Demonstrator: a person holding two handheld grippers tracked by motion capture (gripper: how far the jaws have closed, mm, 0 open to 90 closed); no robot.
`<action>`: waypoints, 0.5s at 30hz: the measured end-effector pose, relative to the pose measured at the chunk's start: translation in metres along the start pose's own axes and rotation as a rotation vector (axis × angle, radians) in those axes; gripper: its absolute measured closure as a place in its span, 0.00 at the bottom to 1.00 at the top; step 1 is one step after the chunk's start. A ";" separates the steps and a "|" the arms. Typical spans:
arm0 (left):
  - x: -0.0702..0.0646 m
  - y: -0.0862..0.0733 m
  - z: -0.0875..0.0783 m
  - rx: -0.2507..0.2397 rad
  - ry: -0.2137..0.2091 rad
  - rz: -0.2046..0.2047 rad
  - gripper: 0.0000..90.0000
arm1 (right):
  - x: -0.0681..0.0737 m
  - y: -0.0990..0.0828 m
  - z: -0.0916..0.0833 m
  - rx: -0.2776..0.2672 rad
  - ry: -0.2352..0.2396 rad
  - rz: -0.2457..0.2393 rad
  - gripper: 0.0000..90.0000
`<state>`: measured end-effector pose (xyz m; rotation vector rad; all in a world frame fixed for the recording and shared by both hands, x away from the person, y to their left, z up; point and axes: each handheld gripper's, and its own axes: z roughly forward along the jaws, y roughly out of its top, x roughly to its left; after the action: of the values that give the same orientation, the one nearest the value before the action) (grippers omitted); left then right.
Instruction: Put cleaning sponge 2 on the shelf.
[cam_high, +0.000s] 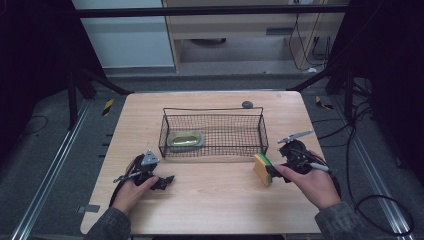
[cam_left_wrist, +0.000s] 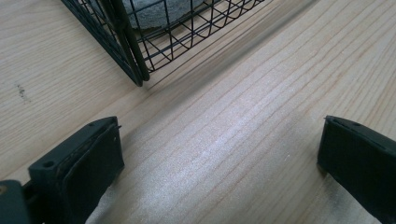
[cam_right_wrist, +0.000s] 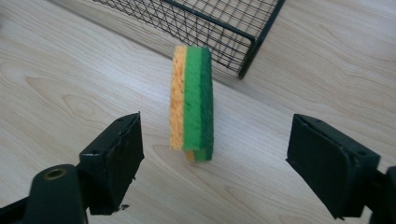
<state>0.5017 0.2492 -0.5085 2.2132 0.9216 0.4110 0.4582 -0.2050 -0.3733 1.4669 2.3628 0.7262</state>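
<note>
We see the sponge (cam_right_wrist: 191, 102), yellow on one face and green on the other, standing on its narrow edge on the tabletop (cam_high: 210, 200) at the centre of the right gripper view, just in front of the near right corner of the wire basket (cam_high: 212, 131); in the high view it sits at the right of centre, close by that corner. The right hand-held gripper (cam_right_wrist: 215, 158) has its jaws spread on either side of the sponge with clear gaps, so nothing is gripped; the pads do not press on it. We judge the main risk to be the sponge toppling: balanced on edge, it could fall flat if one pad reaches it before the other, and the jaws would then close on air or catch only a corner. A soft sponge may also squash and slip out if pinched near its top. Lifted toward the basket, it could catch on the black rim and drop outside. Inside the basket, at its left end, lies a flat tin (cam_high: 186, 138) that a careless drop could land on. The left hand-held gripper (cam_left_wrist: 219, 154) hovers low over bare wood at the lower left of the high view, jaws wide apart and empty, near the basket's left corner, which it might nudge.
</note>
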 end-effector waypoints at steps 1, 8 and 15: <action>0.000 0.000 0.000 0.000 0.000 0.000 0.00 | 0.001 0.003 0.001 0.008 -0.001 -0.002 0.22; 0.000 0.001 0.001 -0.001 0.006 -0.009 0.00 | 0.008 0.023 0.010 0.033 -0.015 -0.033 0.27; 0.000 0.002 0.002 -0.001 0.007 -0.010 0.00 | 0.010 0.029 0.030 0.078 -0.017 -0.040 0.31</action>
<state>0.5036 0.2479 -0.5085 2.2072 0.9355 0.4144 0.4895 -0.1776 -0.3825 1.4456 2.4260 0.6152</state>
